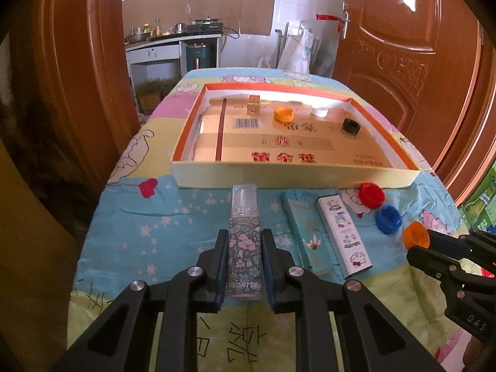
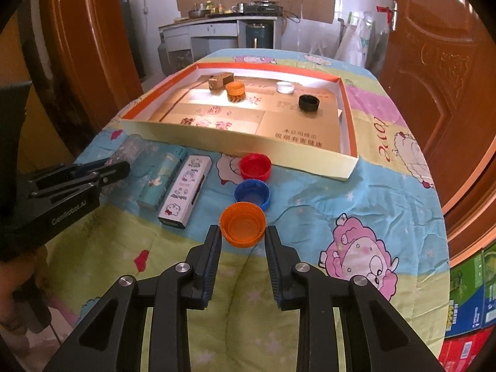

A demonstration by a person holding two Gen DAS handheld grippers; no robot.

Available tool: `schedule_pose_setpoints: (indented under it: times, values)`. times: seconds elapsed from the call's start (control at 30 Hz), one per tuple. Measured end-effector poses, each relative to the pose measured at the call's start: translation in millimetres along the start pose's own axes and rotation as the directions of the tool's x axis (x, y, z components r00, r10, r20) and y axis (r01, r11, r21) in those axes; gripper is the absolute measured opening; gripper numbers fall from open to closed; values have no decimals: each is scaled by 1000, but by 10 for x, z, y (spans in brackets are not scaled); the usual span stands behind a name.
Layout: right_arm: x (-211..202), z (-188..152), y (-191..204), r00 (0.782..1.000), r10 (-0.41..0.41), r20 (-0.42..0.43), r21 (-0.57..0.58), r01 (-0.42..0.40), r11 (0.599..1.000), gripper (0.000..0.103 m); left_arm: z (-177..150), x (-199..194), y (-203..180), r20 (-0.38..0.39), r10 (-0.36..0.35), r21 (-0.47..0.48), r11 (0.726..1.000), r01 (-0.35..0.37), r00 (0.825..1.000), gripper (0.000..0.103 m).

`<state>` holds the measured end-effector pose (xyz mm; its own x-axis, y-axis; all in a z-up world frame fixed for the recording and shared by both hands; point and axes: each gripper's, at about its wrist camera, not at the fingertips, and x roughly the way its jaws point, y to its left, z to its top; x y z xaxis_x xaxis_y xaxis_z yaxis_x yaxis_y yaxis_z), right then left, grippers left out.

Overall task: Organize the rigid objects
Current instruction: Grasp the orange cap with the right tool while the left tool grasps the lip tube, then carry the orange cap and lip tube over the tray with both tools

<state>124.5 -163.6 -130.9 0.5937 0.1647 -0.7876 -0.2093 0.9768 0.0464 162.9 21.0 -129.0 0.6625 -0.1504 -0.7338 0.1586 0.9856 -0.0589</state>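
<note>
My left gripper [image 1: 245,234] is shut on a floral lip-gloss box [image 1: 245,217] that lies on the cartoon bedspread, pointing at the tray. In the right wrist view the same gripper [image 2: 119,167] shows at the left, on that box [image 2: 130,148]. My right gripper [image 2: 242,231] is shut on an orange cap [image 2: 243,223], open side up. Beside it lie a blue cap [image 2: 251,193], a red cap [image 2: 255,166], a white cartoon box [image 2: 186,190] and a teal box [image 2: 161,179]. The shallow cardboard tray [image 1: 279,179] holds an orange cap [image 1: 283,114], a white cap [image 1: 320,112], a black cap [image 1: 350,126] and a small brown box [image 1: 253,105].
The table's cloth [image 2: 310,217] drops off at the left, right and near edges. Brown wooden doors [image 1: 403,46] stand on both sides. A kitchen counter [image 2: 217,21] with pots lies beyond the far end. Coloured cartons [image 2: 471,303] sit low at the right.
</note>
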Motion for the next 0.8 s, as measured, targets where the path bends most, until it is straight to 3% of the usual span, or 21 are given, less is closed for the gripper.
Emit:
schedule_pose_setpoints:
  times: [0.8]
  values:
    - [-216, 367, 26, 996, 20, 85, -21, -18, 1000, 29, 450, -360, -38, 118, -35, 27, 999, 32, 992, 21]
